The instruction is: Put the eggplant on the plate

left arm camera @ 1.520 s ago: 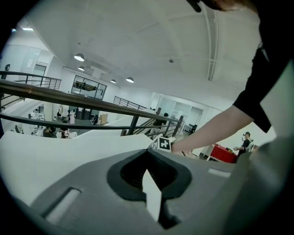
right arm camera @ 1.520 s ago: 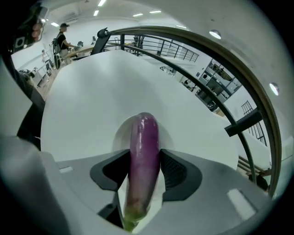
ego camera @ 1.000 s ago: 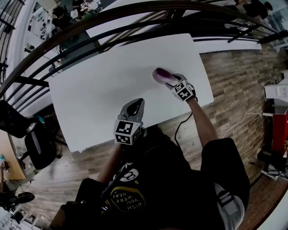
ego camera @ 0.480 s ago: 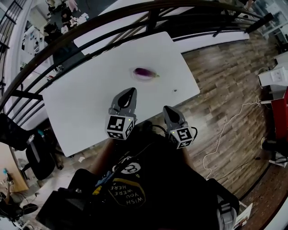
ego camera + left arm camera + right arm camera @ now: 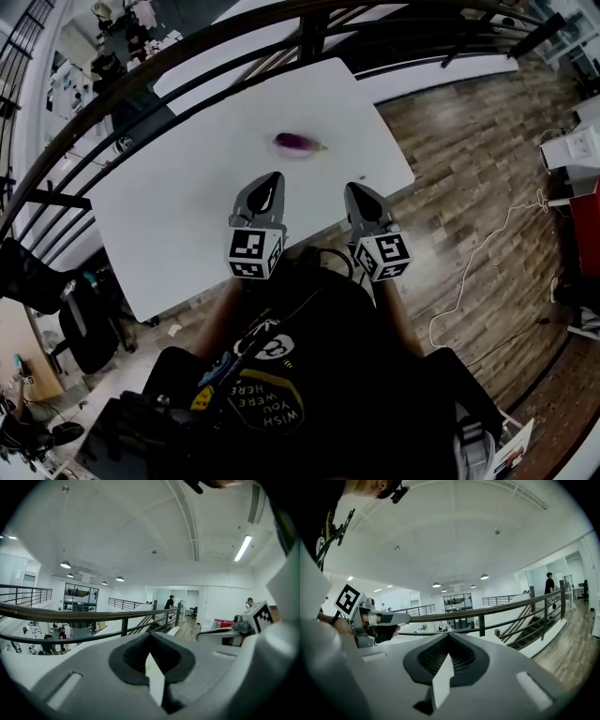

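The purple eggplant [image 5: 298, 142] lies on the white table [image 5: 169, 216], toward its far side, on a faint pale disc that looks like the plate [image 5: 284, 154]. Both grippers are held up side by side over the table's near edge, well short of the eggplant. My left gripper [image 5: 267, 184] is shut and empty, and so is my right gripper [image 5: 360, 192]. The left gripper view shows shut jaws [image 5: 152, 641] aimed level at a railing, with the right gripper [image 5: 253, 620] beside them. In the right gripper view the jaws [image 5: 449, 641] are shut, with the left gripper [image 5: 370, 618] at the left.
A black railing [image 5: 187, 56] curves along the table's far side, with a drop to a lower floor beyond it. Wooden floor [image 5: 469, 169] lies right of the table, with a white cable [image 5: 487, 253] on it. A black chair [image 5: 84, 328] stands at the left.
The right gripper was at the eggplant a second ago. It drew back and rose with shut jaws, leaving the eggplant on the table. The left gripper rose a little beside it.
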